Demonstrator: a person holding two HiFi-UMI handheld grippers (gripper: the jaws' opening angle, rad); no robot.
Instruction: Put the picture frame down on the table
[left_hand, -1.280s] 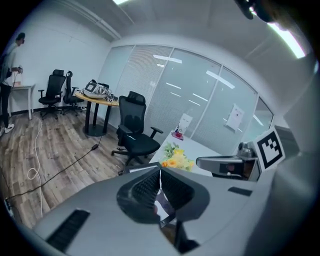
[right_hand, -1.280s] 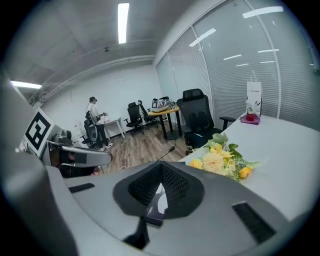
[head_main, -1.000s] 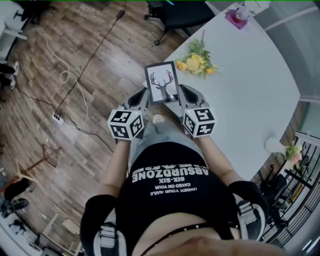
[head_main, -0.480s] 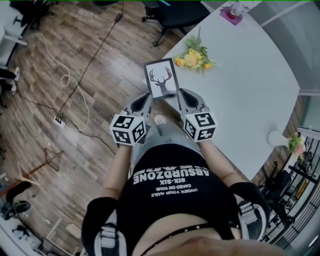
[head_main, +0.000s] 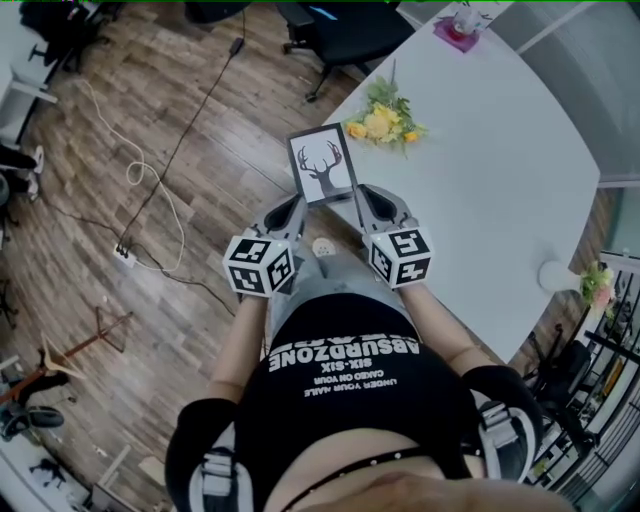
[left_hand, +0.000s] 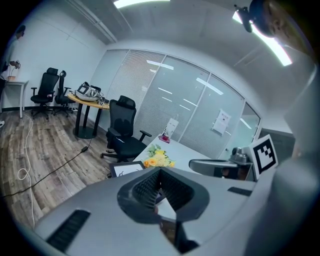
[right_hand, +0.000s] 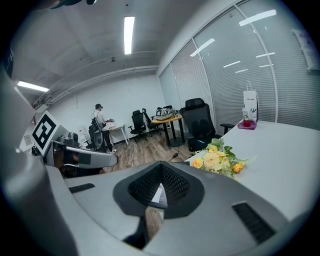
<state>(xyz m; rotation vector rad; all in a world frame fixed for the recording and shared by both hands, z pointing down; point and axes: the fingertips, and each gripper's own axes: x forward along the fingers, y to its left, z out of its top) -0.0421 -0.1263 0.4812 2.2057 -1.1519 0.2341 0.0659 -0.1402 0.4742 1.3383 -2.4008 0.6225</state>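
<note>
Carrying the picture frame (head_main: 322, 165) above the near edge of the bench (head_main: 480, 180), flowers (head_main: 383, 120) at its 1 o'clock; left gripper (head_main: 293, 206) and right gripper (head_main: 362, 194) fingers closed on its lower corners; next, probably: advance toward 2 o'clock over bare bench, lower gently.

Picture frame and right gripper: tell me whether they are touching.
Touching. The right gripper view shows the picture frame pinched at its edge by the jaws of the right gripper; the head view shows the tips at its lower edge.

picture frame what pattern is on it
The picture frame has a dark border around a black antlered deer on white, clearest in the head view.
</note>
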